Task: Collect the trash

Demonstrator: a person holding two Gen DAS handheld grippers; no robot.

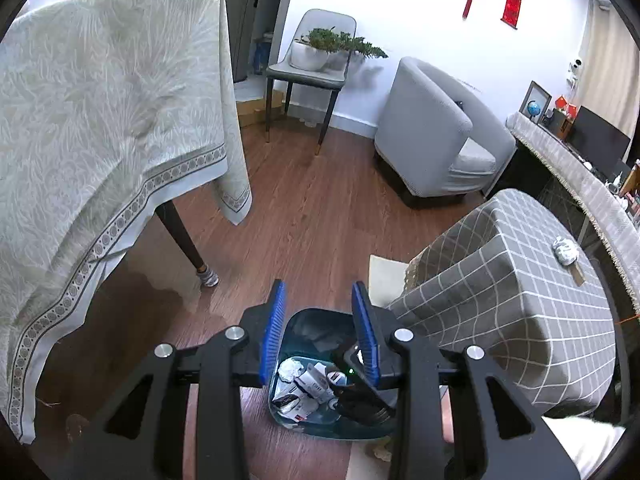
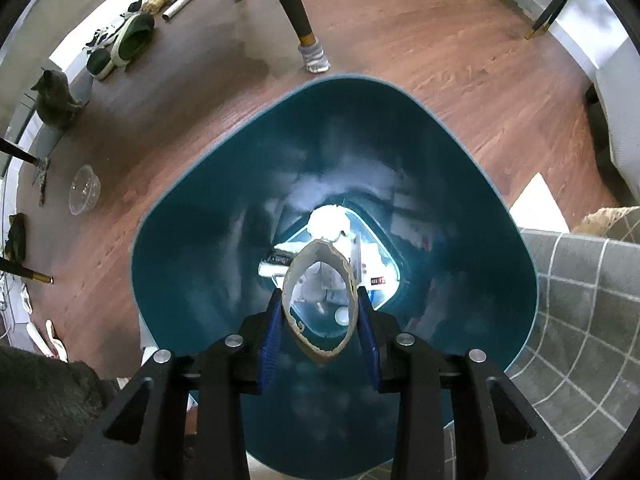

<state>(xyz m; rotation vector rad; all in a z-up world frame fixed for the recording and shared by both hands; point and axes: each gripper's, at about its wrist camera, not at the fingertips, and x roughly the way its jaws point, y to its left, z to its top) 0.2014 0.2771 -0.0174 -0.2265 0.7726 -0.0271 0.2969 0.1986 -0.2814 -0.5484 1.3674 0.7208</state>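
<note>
A teal trash bin [image 2: 192,232] stands on the wood floor, holding crumpled paper and packaging [image 2: 332,220]. My right gripper [image 2: 320,300] is shut on a squashed cardboard tube [image 2: 292,276] and holds it over the bin's mouth, pointing straight down. My left gripper [image 1: 320,300] is open and empty, higher up above the same bin [image 1: 312,324]. The right gripper's black body shows inside the bin's outline in the left wrist view. A crumpled white wad [image 1: 566,250] lies on the grey checked table.
A grey checked table [image 1: 500,300] stands right of the bin. A table with a pale cloth [image 1: 100,120] and dark legs [image 2: 296,12] is to the left. A grey armchair [image 1: 432,132], a chair with a plant [image 1: 316,52], a cat [image 2: 56,100], a clear bowl [image 2: 84,194] and slippers [image 2: 132,40] are around.
</note>
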